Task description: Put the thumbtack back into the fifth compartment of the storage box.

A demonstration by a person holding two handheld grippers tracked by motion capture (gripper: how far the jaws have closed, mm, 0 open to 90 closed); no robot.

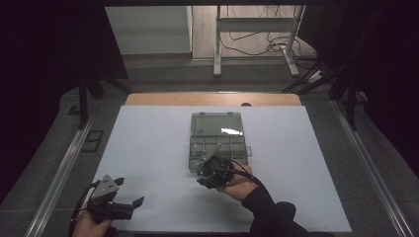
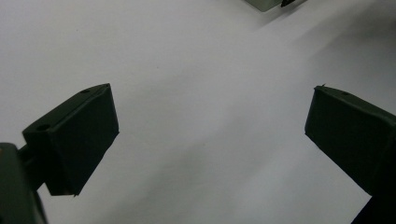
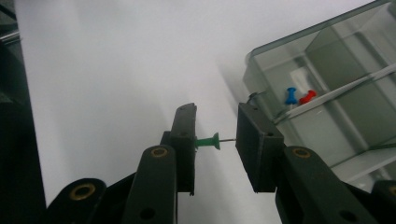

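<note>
A green push pin (image 3: 207, 142) lies crosswise between the jaws of my right gripper (image 3: 215, 135), head against one pad and needle tip against the other, held just above the white table. That right gripper (image 1: 210, 170) sits at the near left corner of a clear compartment box (image 1: 217, 140), whose lid stands open. Inside one compartment lie a blue pin (image 3: 291, 95) and a red pin (image 3: 307, 97). My left gripper (image 1: 129, 191) rests at the table's near left, jaws wide apart with nothing between them (image 2: 210, 140).
The white table top (image 1: 148, 148) spreads around the box. A wooden strip (image 1: 212, 99) borders its far edge. Metal rails run along both sides. A corner of the box (image 2: 266, 4) peeks in at the top of the left gripper view.
</note>
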